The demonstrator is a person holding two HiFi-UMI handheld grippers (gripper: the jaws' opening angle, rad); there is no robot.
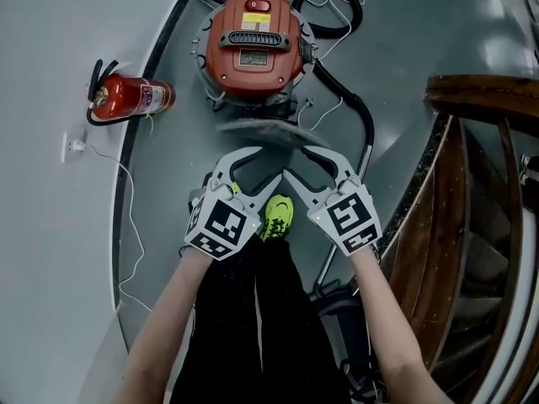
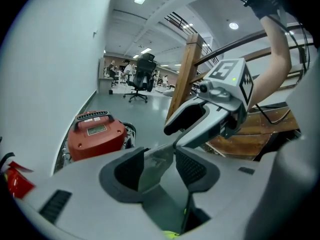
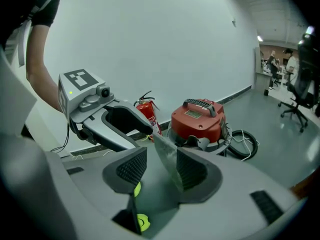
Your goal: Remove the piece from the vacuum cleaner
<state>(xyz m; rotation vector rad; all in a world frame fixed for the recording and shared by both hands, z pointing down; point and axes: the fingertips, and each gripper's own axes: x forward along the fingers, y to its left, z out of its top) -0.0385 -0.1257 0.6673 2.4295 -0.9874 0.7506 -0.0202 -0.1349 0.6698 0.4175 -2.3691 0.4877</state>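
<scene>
downward, abreast: left hand-held gripper (image 1: pixel 269 163), right (image 1: pixel 297 162)

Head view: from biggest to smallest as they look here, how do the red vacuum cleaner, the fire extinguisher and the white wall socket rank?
1. the red vacuum cleaner, clearly the largest
2. the fire extinguisher, noticeably smaller
3. the white wall socket, by far the smallest

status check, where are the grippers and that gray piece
Open: left gripper, right gripper. Unclamped gray piece between both, clear of the red vacuum cleaner. Only the black hose alongside, not blocking.
</scene>
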